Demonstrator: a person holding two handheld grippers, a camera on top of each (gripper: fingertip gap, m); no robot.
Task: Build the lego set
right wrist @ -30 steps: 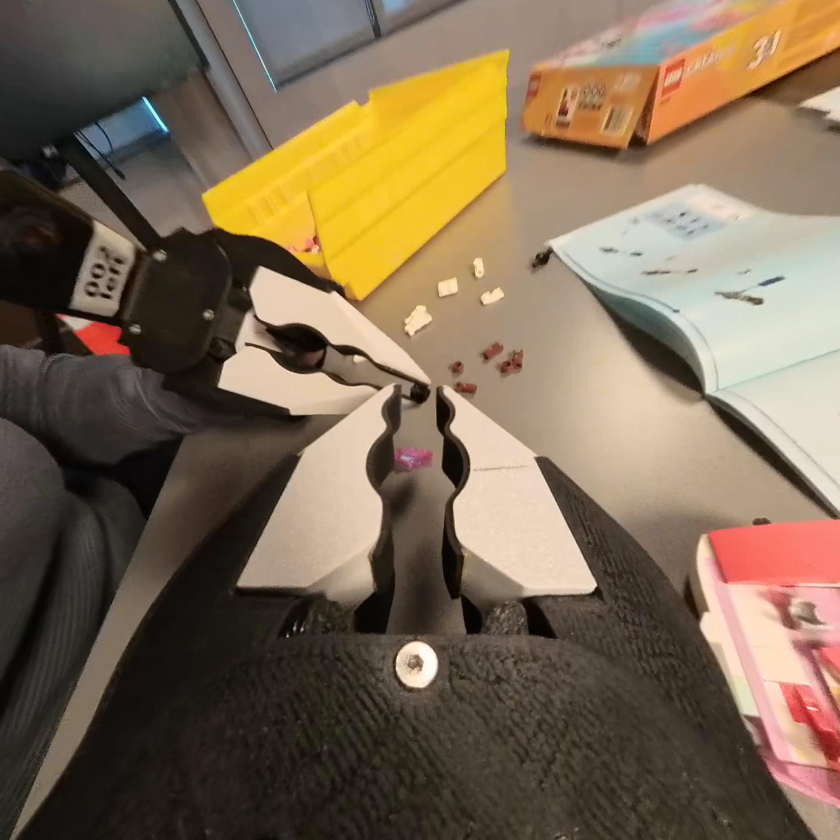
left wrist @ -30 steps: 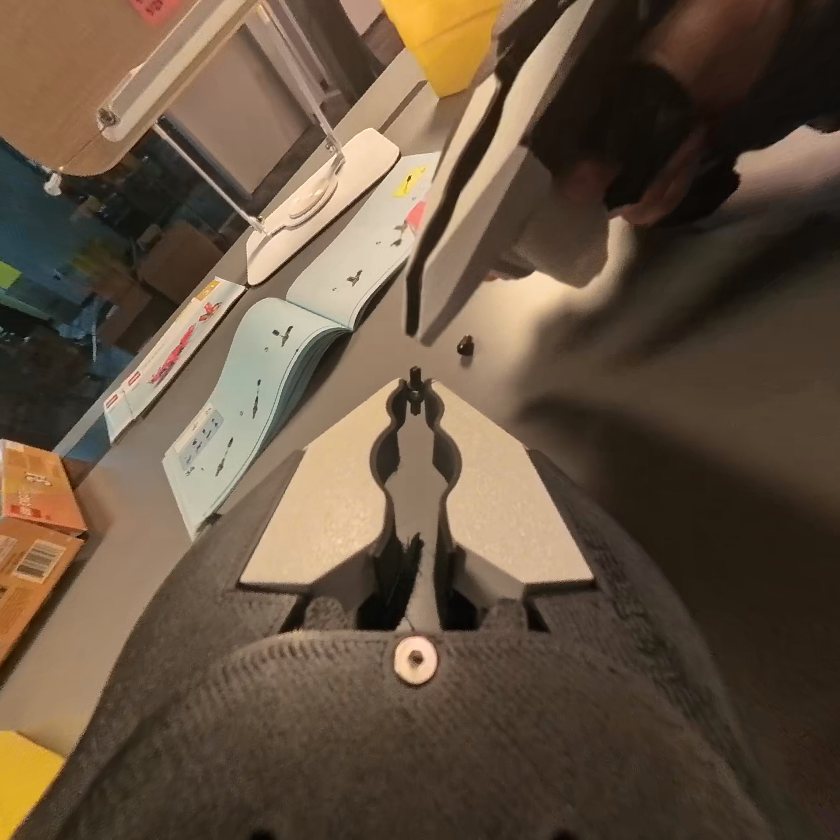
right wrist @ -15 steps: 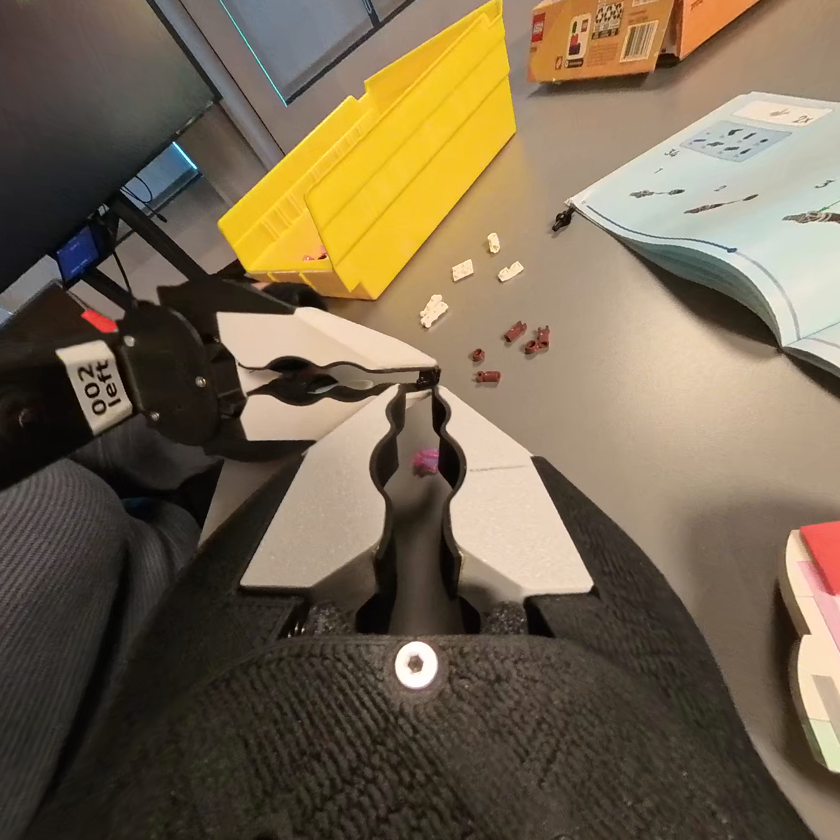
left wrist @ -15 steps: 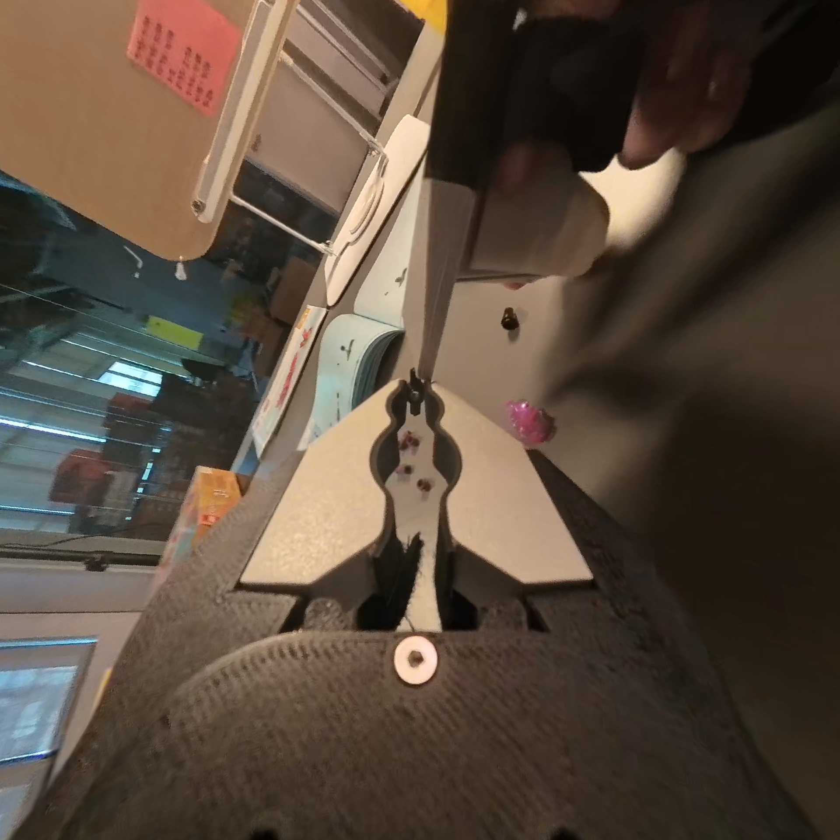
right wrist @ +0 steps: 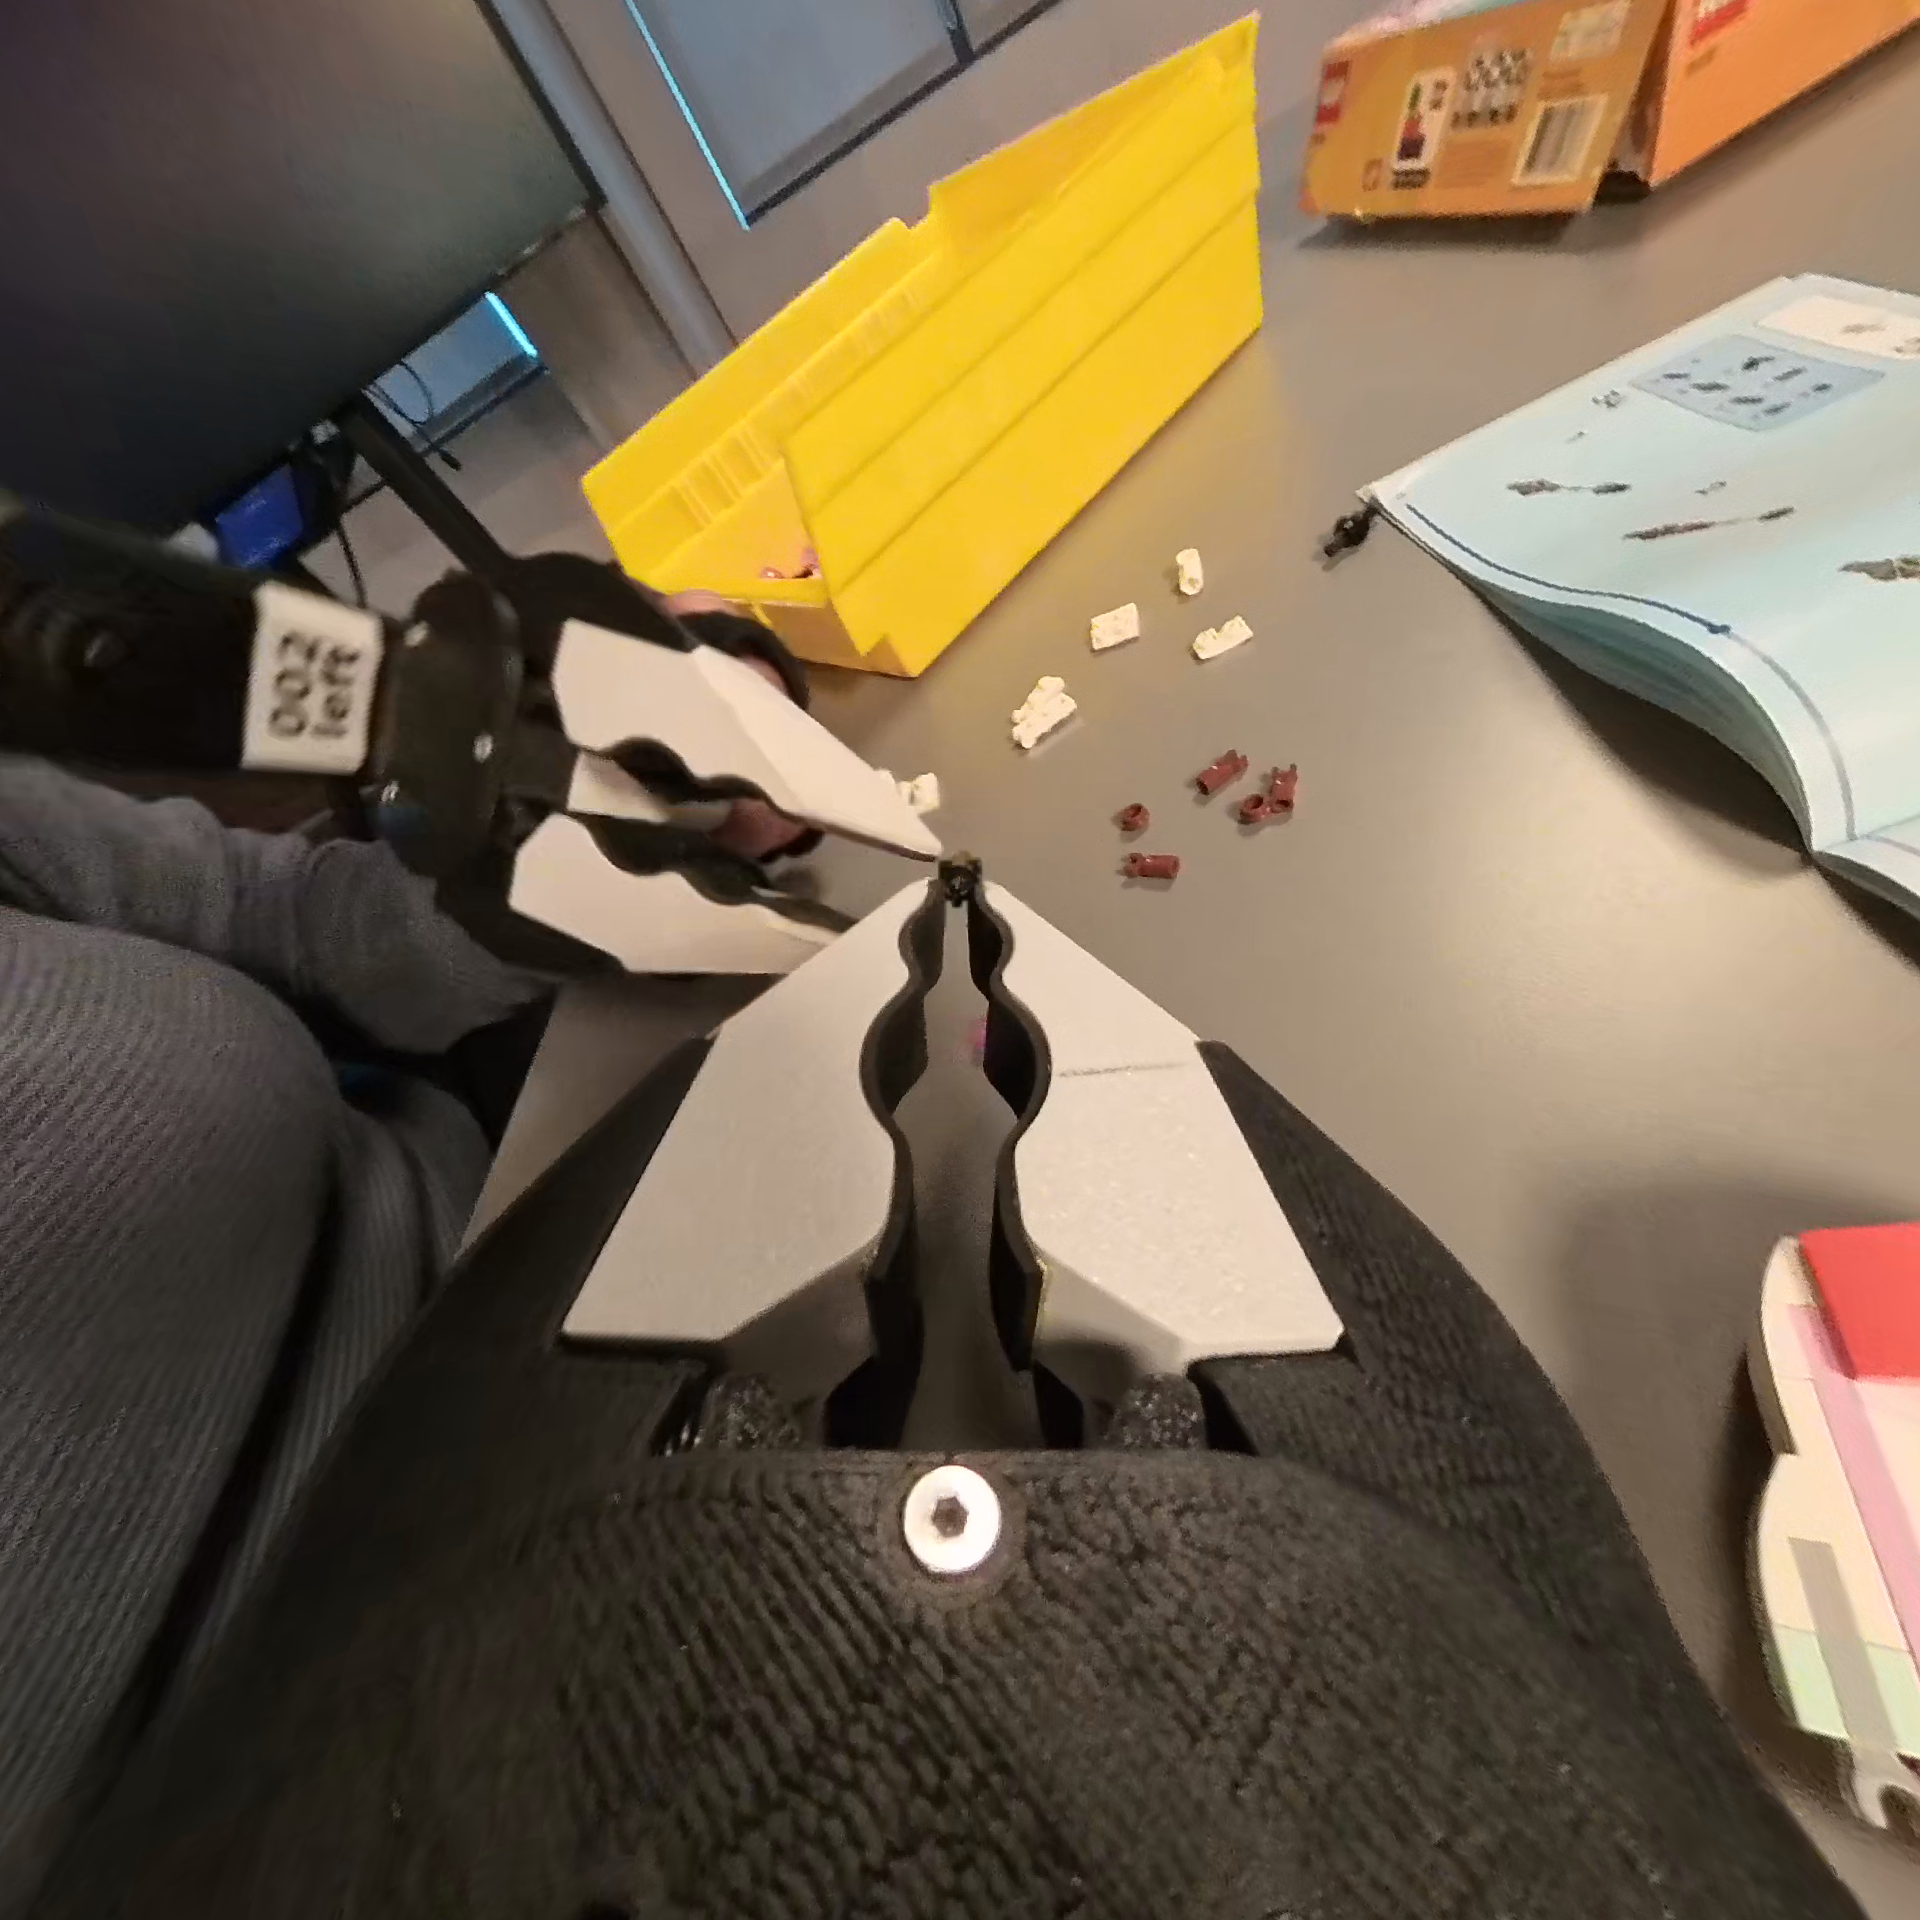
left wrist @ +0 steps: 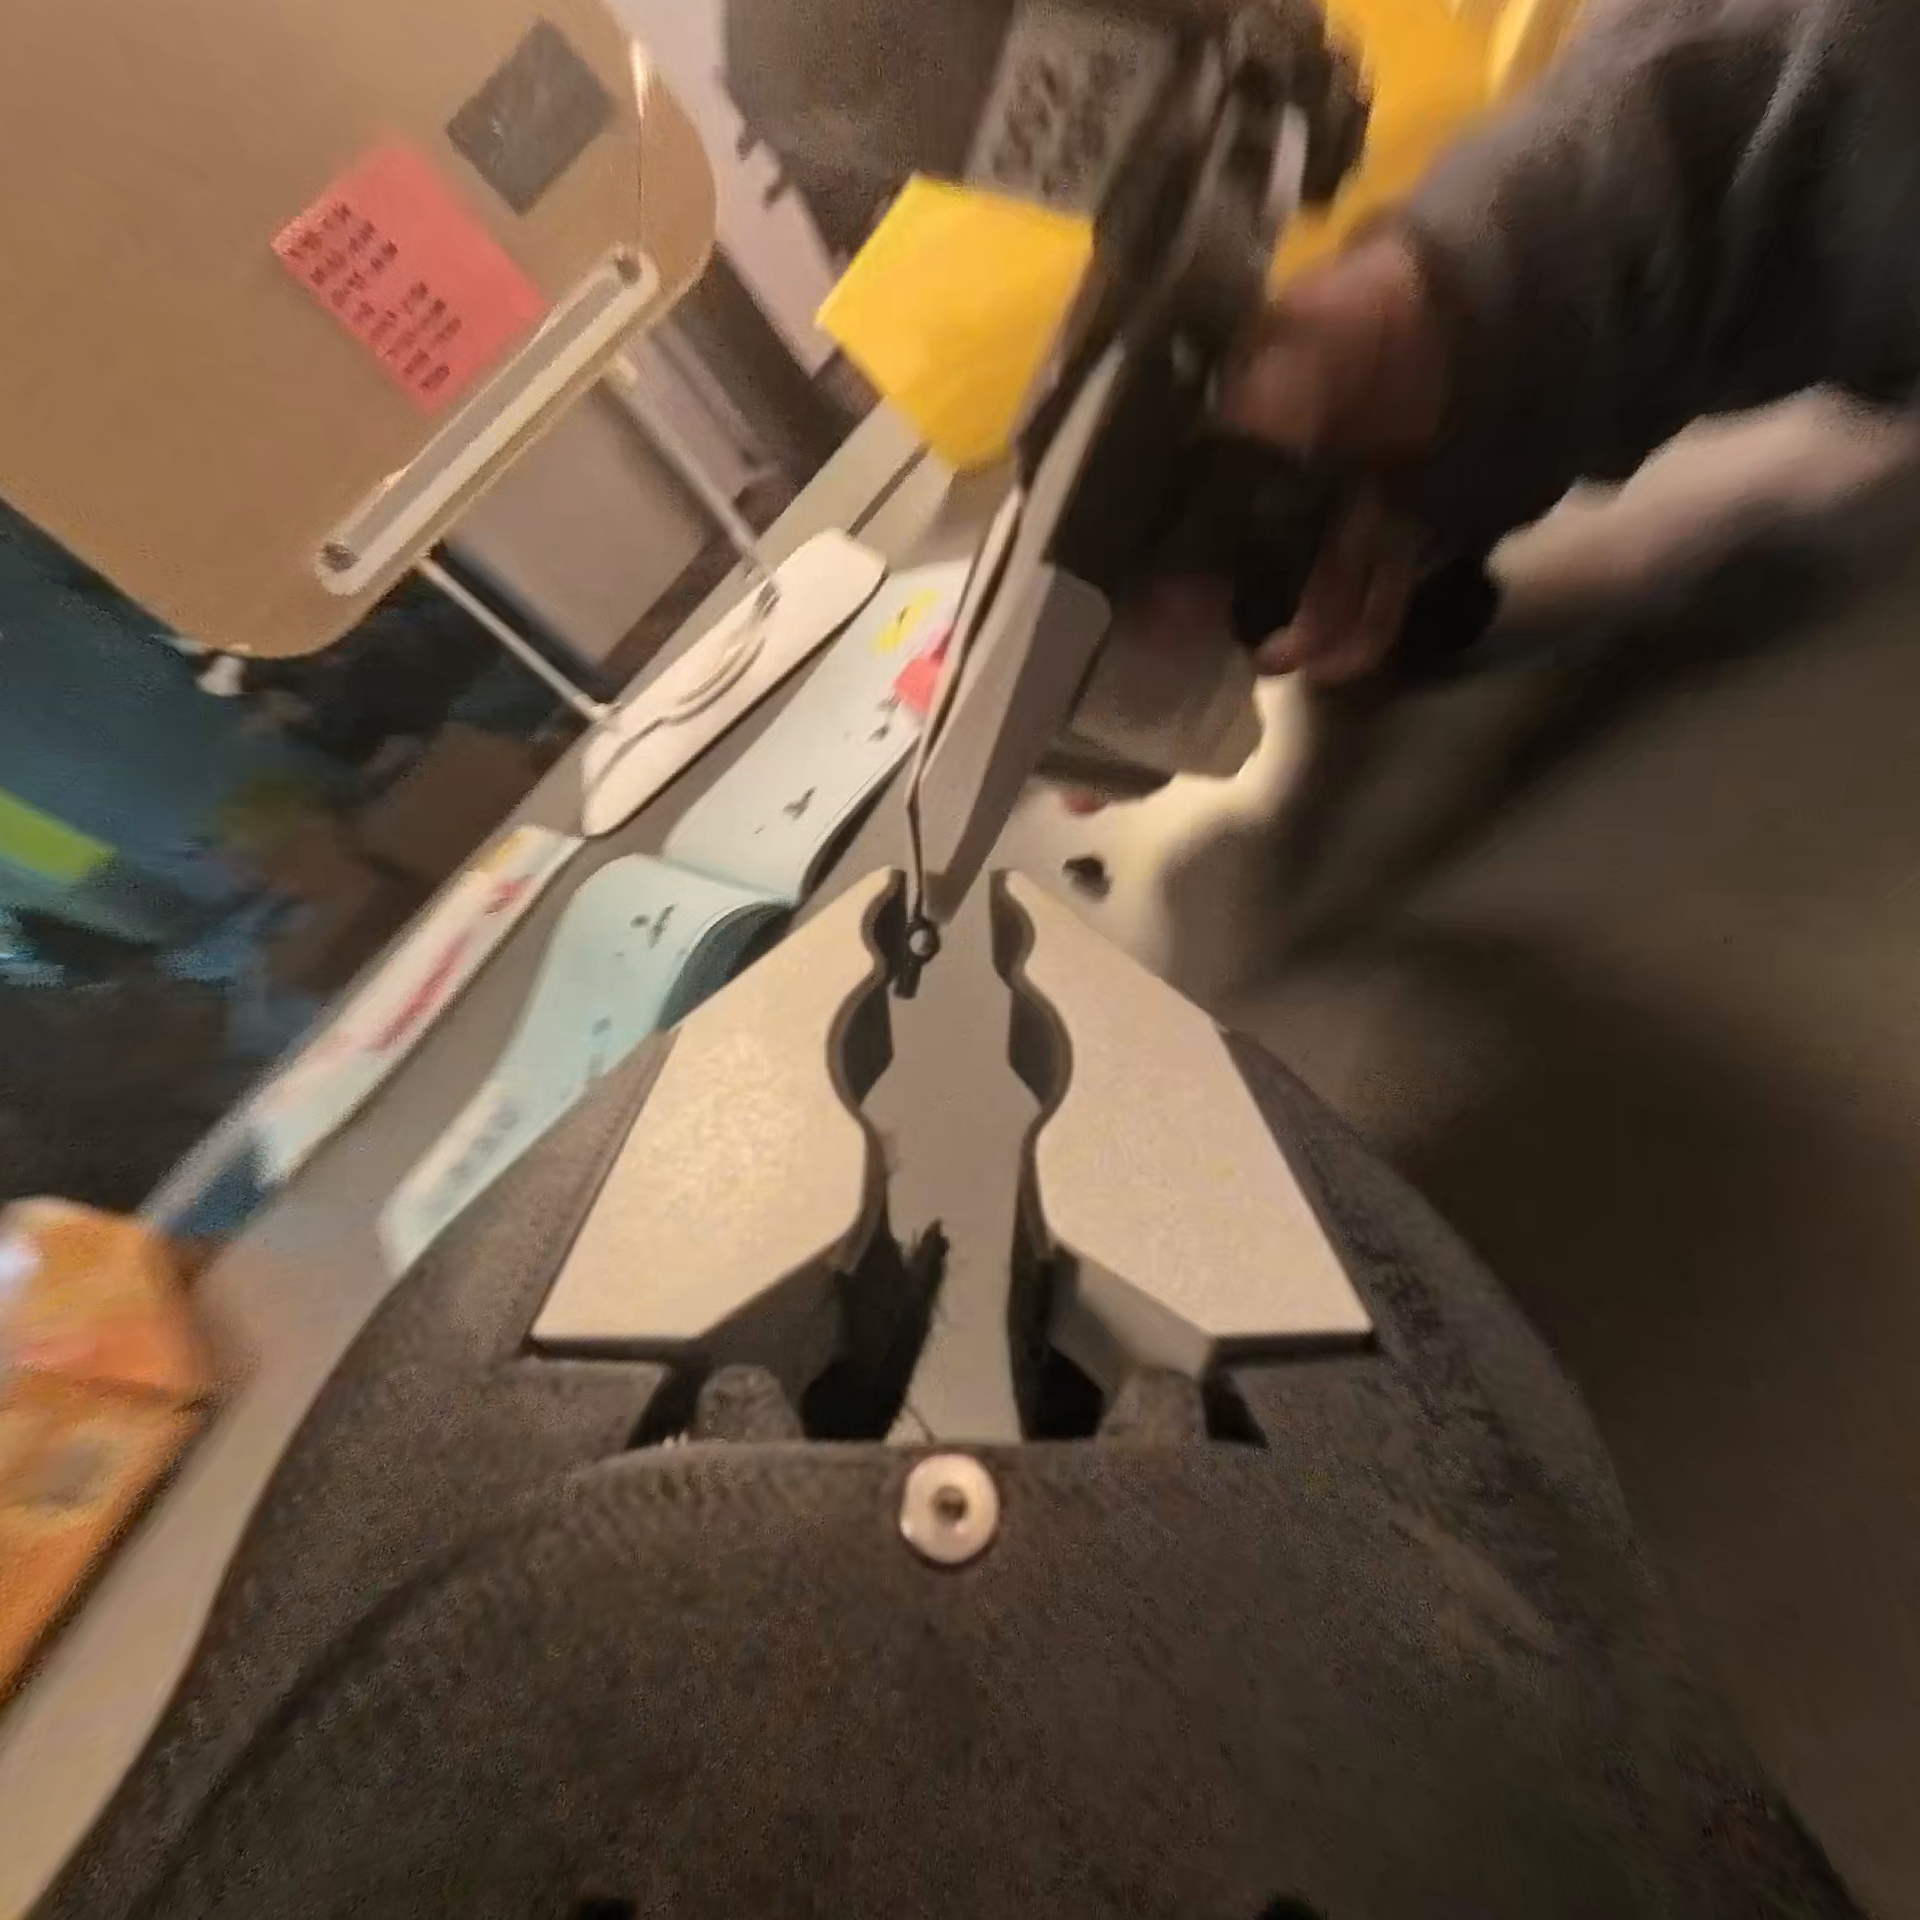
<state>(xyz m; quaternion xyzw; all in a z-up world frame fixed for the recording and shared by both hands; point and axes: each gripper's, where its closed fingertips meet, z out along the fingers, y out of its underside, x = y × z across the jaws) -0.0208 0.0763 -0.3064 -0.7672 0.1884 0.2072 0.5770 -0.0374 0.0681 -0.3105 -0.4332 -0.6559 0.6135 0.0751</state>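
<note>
In the right wrist view, a person's grey sleeve (right wrist: 156, 883) fills the left side of the frame. Just right of it, in the middle left, is the left gripper (right wrist: 883, 878). Its two grey fingers stand apart, with nothing pinched between them. One of its tips reaches up to a tiny black piece (right wrist: 958, 871) in the middle of the frame.

The right gripper (right wrist: 958, 896) comes up from the bottom middle. Its two tips are pressed together on that tiny black piece, which sticks up a little above them, off the grey table (right wrist: 1455, 1039).

Above it, in the upper middle, a yellow bin (right wrist: 987, 416) sits on the table. Right of the grippers lie some small white pieces (right wrist: 1117, 625) and, nearer, some small dark red pieces (right wrist: 1221, 771). Farther right an open light blue booklet (right wrist: 1662, 540) lies flat, with another little black piece (right wrist: 1348, 535) by its left edge. An orange box (right wrist: 1475, 114) is in the upper right, and a pink and red build (right wrist: 1849, 1455) is at the lower right edge.

In the blurry left wrist view, the left gripper (left wrist: 943, 894) is open in the middle, and the tiny black piece (left wrist: 914, 951) hangs from the right gripper's tips, close to the left finger. I cannot tell if it touches that finger.
</note>
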